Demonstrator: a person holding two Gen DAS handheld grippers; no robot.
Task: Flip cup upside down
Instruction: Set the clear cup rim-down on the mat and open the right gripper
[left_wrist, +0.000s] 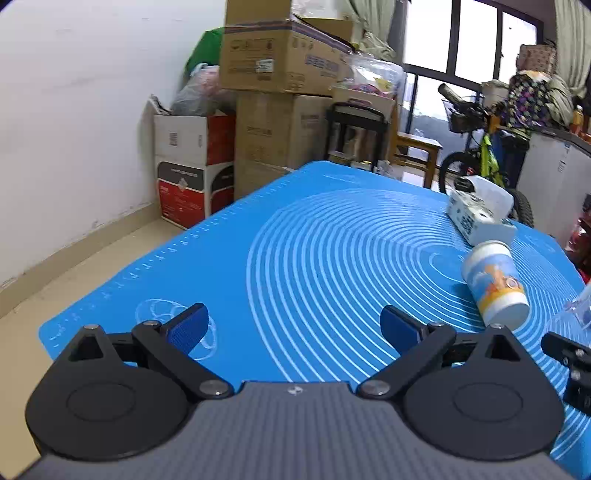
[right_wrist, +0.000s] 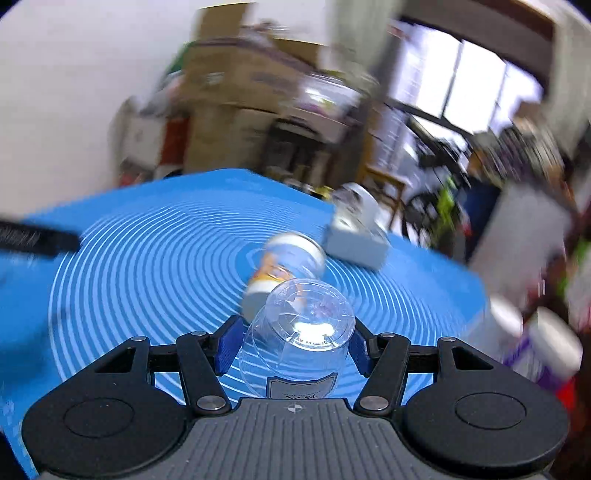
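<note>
A clear plastic cup (right_wrist: 301, 332) sits between the blue pads of my right gripper (right_wrist: 293, 341), which is shut on it; its flat base points away from the camera and up, above the blue mat (right_wrist: 147, 266). The right wrist view is blurred by motion. In the left wrist view my left gripper (left_wrist: 293, 328) is open and empty, low over the mat (left_wrist: 295, 240) near its front edge. A sliver of the cup (left_wrist: 583, 306) and part of the right gripper (left_wrist: 569, 358) show at the right edge there.
A white bottle with an orange and blue label (left_wrist: 495, 282) (right_wrist: 286, 267) lies on its side on the mat, just beyond the cup. A white tissue box (left_wrist: 480, 216) (right_wrist: 358, 236) sits behind it. Cardboard boxes (left_wrist: 280, 88), a chair and a bicycle (left_wrist: 480, 158) stand beyond the table.
</note>
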